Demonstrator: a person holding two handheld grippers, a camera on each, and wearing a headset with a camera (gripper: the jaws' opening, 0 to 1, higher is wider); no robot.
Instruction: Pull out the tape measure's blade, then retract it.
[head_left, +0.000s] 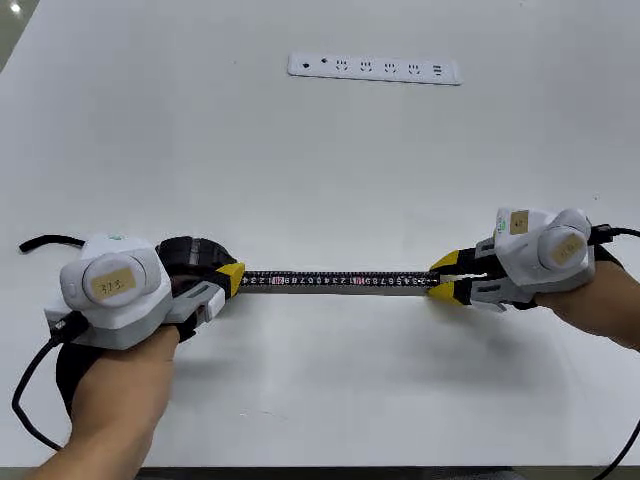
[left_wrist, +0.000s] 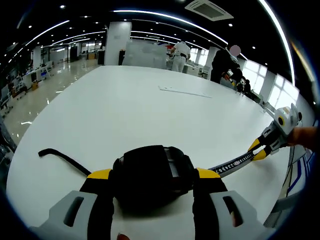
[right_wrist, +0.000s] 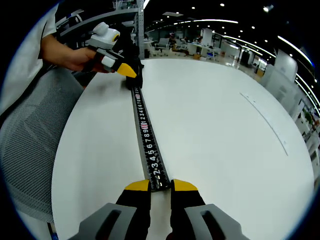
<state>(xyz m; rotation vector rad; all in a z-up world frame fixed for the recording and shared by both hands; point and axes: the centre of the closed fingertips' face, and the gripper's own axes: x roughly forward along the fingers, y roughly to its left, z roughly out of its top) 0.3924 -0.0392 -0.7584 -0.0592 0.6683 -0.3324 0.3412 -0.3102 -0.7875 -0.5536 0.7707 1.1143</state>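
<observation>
Black rubbery plastic, rounded and ribbed, forms the tape measure's case (head_left: 195, 258), which sits at about 9 o'clock on the smooth white table (head_left: 330, 170). The left gripper (head_left: 222, 285) has its yellow-tipped jaws set wide around that case, one on each flank, pressing against it; in the left gripper view the case (left_wrist: 152, 172) bulges like a dark dome between the grey jaw arms. From its mouth the blade (head_left: 340, 279) runs flat and straight toward 3 o'clock, a thin dark strip printed with small white numerals and a few red ones, lying close along the tabletop. The right gripper (head_left: 442, 278) grips the blade's far end, its jaws drawn narrow and pinching the tip between the yellow pads. In the right gripper view the blade (right_wrist: 147, 140) stretches away toward 12 o'clock, numerals crisp, up to the left gripper (right_wrist: 122, 67) at the far end. A long, flat white power strip (head_left: 375, 68) lies at 12 o'clock in the head view, well apart from the work. A thin black cord (head_left: 50, 241) curls on the table at 9 o'clock, beside the left gripper's glossy white housing. A grey mesh chair back (right_wrist: 30, 150) shows at 9 o'clock in the right gripper view.
</observation>
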